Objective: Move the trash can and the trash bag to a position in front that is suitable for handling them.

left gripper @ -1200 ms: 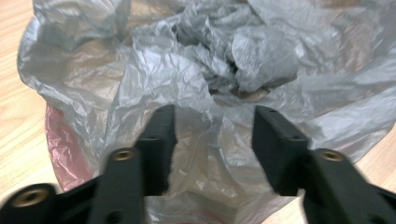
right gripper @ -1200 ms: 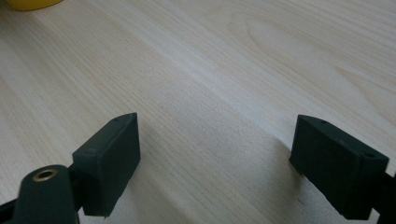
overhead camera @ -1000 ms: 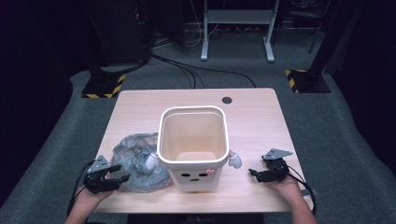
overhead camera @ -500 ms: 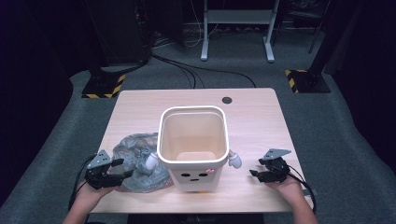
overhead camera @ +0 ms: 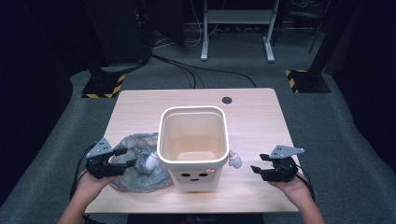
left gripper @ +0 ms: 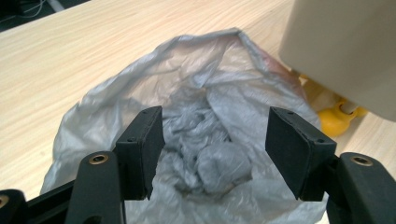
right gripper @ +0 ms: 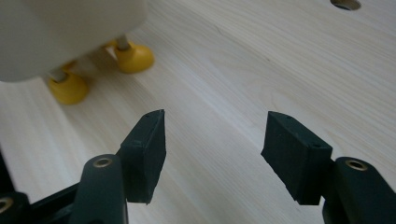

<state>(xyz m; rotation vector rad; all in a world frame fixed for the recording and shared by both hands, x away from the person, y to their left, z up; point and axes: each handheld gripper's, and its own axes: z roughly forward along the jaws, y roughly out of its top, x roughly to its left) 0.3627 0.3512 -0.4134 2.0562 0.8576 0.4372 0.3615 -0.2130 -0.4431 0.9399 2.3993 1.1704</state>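
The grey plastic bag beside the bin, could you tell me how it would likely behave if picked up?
The grey plastic bag looks thin and crumpled, so probably floppy and light. It would likely sag and stretch from one pinch. Its glossy film may slip between the pads.

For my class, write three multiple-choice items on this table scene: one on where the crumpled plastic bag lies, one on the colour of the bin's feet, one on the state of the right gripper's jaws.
1. Where does the grey plastic bag lie?
A. inside the bin
B. on the table beside the bin, on the left gripper's side
C. on the floor

2. What colour are the feet under the white bin?
A. yellow
B. blue
C. black

3. How do the jaws of the right gripper stand?
A. clamped on the bin's rim
B. shut on the bag
C. apart, with nothing between them

Answers:
1 B: the high view shows the bag on the table against the bin, in front of the left gripper.
2 A: the right gripper view shows two yellow feet.
3 C: that view shows bare wood between the pads; these jaws have just been closing.
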